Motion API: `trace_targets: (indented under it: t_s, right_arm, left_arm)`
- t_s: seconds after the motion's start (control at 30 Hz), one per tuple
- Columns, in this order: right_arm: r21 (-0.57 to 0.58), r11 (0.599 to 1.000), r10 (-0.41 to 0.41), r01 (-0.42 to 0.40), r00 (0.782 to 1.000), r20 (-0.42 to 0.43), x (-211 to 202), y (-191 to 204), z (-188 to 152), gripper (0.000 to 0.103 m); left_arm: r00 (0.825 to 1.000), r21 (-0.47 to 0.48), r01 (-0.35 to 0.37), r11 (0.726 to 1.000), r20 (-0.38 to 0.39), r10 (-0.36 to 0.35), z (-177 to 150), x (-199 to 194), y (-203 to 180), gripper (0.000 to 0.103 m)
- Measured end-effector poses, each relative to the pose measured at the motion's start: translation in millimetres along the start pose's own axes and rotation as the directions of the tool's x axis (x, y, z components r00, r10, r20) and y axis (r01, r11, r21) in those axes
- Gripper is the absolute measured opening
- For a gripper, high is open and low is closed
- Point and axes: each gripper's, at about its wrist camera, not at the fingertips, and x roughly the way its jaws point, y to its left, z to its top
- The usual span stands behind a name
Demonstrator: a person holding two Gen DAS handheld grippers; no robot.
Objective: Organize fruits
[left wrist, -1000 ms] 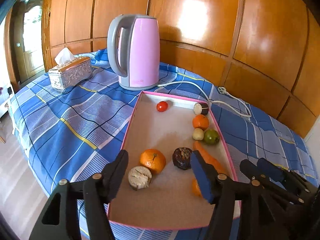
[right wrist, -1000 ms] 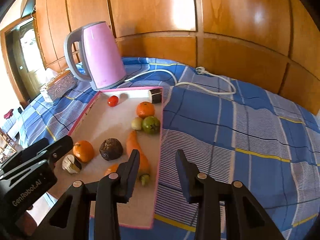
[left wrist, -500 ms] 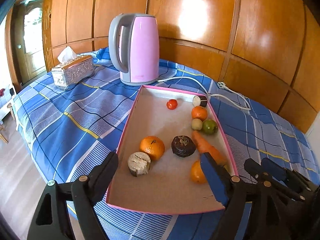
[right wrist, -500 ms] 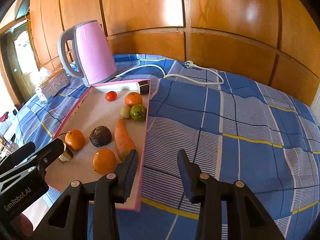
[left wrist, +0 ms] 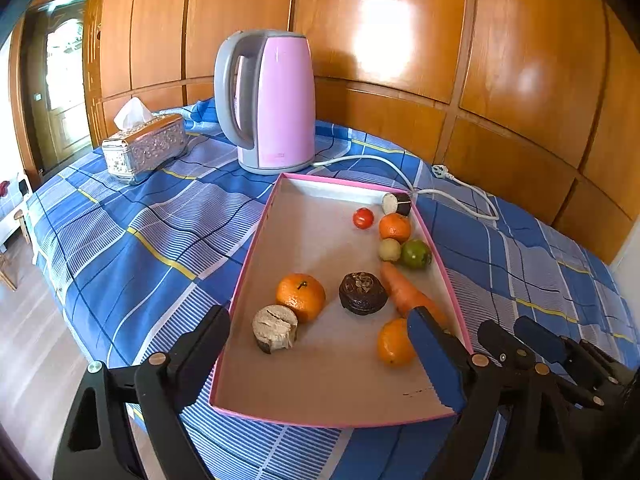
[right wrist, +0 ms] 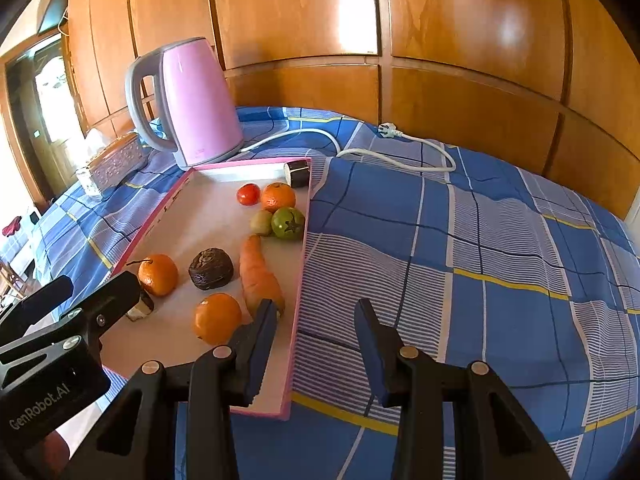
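Both empty: left gripper (left wrist: 320, 354) spread wide over the tray (left wrist: 256, 240), its fingertip hiding part of the carrot (left wrist: 404, 292), right gripper (right wrist: 316, 344) moderately open.

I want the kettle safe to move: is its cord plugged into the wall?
No, the white plug lies loose on the blue checked cloth, behind the pink kettle.

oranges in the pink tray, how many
3: one near the left wall by the cut fruit, one near the front right, partly behind the left gripper's finger, one at the far right beside the tomato.
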Motion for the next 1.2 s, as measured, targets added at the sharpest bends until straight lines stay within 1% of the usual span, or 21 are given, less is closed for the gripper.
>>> trace_targets:
  t_s: [1.2]
  right_arm:
    - [-0.026, 1.0, 0.005, -0.005, 1.0, 0.004, -2.1, 7.9, -1.7, 0.041]
  left_arm:
    - [1.0, -0.009, 0.003, 1.0, 0.011, -0.003, 0.1, -6.6, 1.4, 0.092]
